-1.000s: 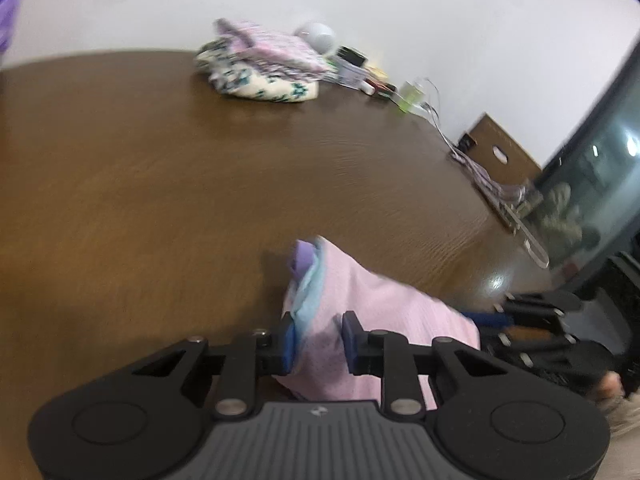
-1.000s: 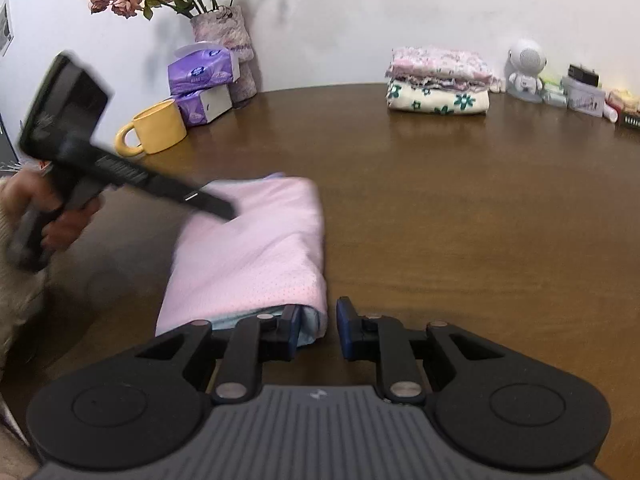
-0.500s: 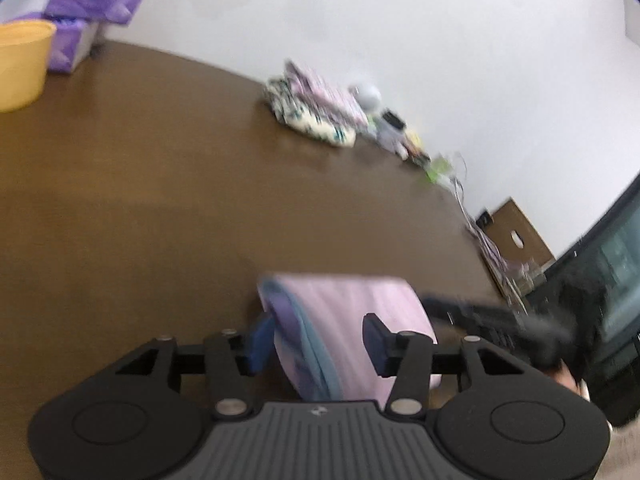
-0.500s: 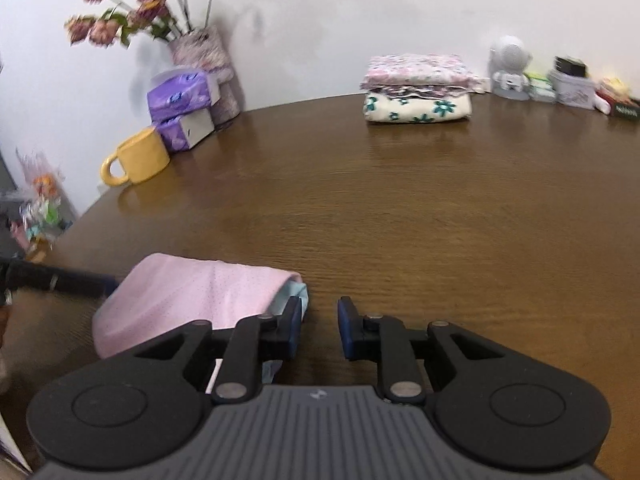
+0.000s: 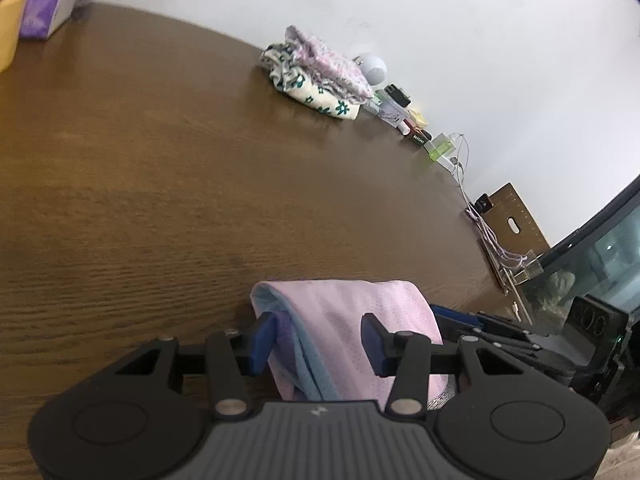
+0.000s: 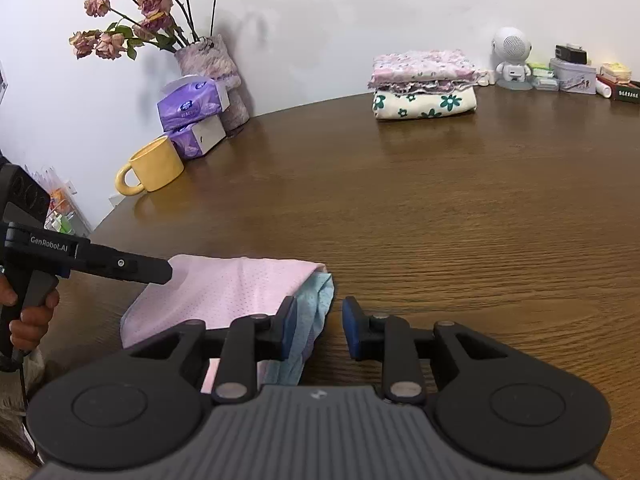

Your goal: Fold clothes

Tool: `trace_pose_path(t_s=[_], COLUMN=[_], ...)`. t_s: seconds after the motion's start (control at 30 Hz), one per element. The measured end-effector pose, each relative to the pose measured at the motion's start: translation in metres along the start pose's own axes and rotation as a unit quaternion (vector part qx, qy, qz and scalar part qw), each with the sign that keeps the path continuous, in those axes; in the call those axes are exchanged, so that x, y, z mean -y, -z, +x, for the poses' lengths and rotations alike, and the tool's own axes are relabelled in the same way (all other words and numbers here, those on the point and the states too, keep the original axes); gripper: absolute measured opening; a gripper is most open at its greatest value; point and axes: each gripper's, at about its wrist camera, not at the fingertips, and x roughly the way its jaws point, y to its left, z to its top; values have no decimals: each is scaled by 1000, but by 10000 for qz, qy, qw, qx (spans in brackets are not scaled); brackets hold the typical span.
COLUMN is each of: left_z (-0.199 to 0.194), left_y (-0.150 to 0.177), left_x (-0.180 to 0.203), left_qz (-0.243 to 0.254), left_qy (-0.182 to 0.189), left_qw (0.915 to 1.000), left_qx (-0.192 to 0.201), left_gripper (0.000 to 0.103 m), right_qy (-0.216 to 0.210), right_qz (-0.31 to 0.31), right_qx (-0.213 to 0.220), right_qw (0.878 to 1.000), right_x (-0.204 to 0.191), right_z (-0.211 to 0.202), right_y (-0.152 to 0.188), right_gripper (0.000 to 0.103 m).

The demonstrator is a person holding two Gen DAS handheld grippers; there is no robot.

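Folded pink mesh garment (image 5: 352, 320) lies on the brown wooden counter (image 5: 160, 200), between the left tool (image 5: 318, 340) pads; jaws closing, unclamped. Right tool (image 6: 318, 328) opening, empty, garment edge beside its left pad. Grip both ends evenly before lifting.

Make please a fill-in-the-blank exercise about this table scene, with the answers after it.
1. The folded pink garment lies on a ____ wooden table.
2. Beside the purple tissue packs stands a ____ mug.
3. The vase holds dried ____.
4. The cream garment at the bottom of the far stack is printed with green ____.

Answers: brown; yellow; roses; flowers
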Motion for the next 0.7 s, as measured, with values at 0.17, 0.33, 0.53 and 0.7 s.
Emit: trace_pose_path(t_s=[0.17, 0.33, 0.53, 0.7], left_z=[10, 11, -15, -13], left_y=[0, 5, 10, 18], left_x=[-15, -28, -26, -10], left_qz=[-473, -968, -899, -629], left_qy=[616, 688, 521, 297], left_qw=[9970, 9929, 9935, 9970], left_qx=[4, 71, 474, 344], left_gripper=[11, 49, 53, 53], right_qy=[19, 84, 145, 166], right_qz=[103, 150, 214, 76], right_qx=[-40, -18, 26, 99], right_qw=[9999, 9999, 9997, 9998], right_x=[4, 8, 10, 2], right_z=[6, 4, -7, -12], right_y=[1, -1, 3, 4], right_gripper=[25, 25, 25, 25])
